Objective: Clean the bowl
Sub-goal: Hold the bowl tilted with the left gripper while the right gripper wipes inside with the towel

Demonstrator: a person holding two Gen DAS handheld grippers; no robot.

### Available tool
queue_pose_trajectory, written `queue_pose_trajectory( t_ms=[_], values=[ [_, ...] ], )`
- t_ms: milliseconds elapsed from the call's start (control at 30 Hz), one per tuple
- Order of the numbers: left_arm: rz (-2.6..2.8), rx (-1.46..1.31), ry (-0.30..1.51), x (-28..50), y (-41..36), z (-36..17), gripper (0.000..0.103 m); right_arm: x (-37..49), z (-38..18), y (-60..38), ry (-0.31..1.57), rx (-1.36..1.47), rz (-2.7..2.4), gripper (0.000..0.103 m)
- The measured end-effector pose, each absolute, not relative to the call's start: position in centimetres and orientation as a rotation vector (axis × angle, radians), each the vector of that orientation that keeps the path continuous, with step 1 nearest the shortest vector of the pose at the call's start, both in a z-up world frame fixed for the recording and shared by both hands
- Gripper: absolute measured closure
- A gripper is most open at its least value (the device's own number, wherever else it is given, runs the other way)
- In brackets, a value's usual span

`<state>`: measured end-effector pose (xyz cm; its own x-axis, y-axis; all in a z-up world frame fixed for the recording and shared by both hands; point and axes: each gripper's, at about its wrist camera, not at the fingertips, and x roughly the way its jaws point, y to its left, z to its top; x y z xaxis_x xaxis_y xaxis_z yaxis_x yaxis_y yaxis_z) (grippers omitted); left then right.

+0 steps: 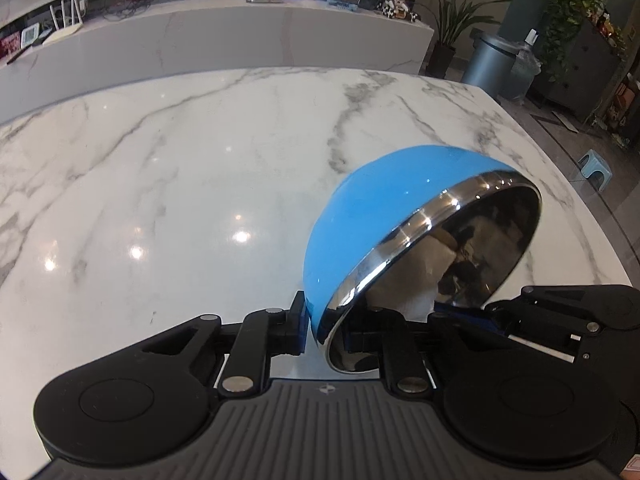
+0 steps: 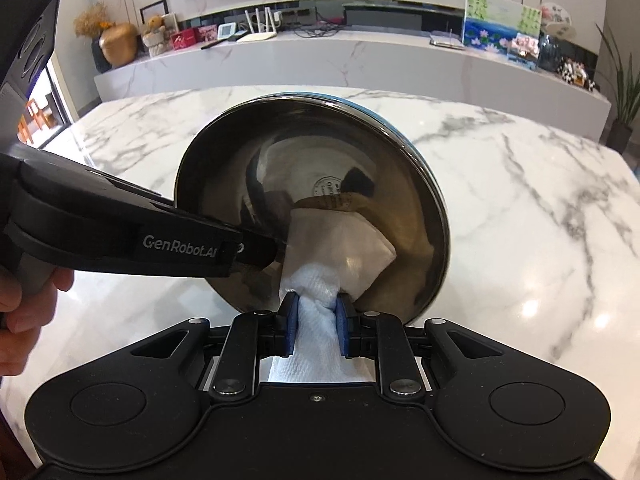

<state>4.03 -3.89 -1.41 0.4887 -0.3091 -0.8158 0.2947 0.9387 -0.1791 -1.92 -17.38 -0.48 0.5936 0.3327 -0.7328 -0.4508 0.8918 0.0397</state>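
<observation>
The bowl (image 1: pixel 380 216), blue outside and polished steel inside, is tipped on its side above the marble table (image 1: pixel 160 200). My left gripper (image 1: pixel 324 322) is shut on its rim, one pad on the blue wall and one inside. In the right wrist view the bowl (image 2: pixel 320 152) faces the camera with its inside showing, and the left gripper (image 2: pixel 272 250) reaches in from the left. My right gripper (image 2: pixel 316 314) is shut on a wad of white paper towel (image 2: pixel 320 284), whose free end lies against the bowl's lower inner wall. The right gripper (image 1: pixel 440 314) also shows beside the bowl's mouth.
A hand (image 2: pixel 24 304) holds the left gripper's grip at the left edge. Beyond the table's far edge runs a long marble counter (image 2: pixel 360 56) with pictures, a router and ornaments. Right of the table are a grey bin (image 1: pixel 490 60), potted plants and a small blue stool (image 1: pixel 594 166).
</observation>
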Motion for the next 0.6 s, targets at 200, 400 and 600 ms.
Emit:
queue_pose_trajectory(
  t_ms=[200, 400, 600],
  values=[
    [-0.378, -0.001, 0.994, 3.8, -4.1, -1.3, 0.089, -3.4, -0.5, -15.7, 0.699, -0.407, 0.339, 0.086],
    [-0.381, 0.007, 0.987, 3.7, -4.2, -1.3, 0.089, -3.6, -1.0, -15.8, 0.718, -0.403, 0.357, 0.086],
    [-0.341, -0.015, 0.935, 3.7, -3.9, -1.1, 0.076, -3.5, -1.0, -15.8, 0.742, -0.372, 0.353, 0.086]
  ],
)
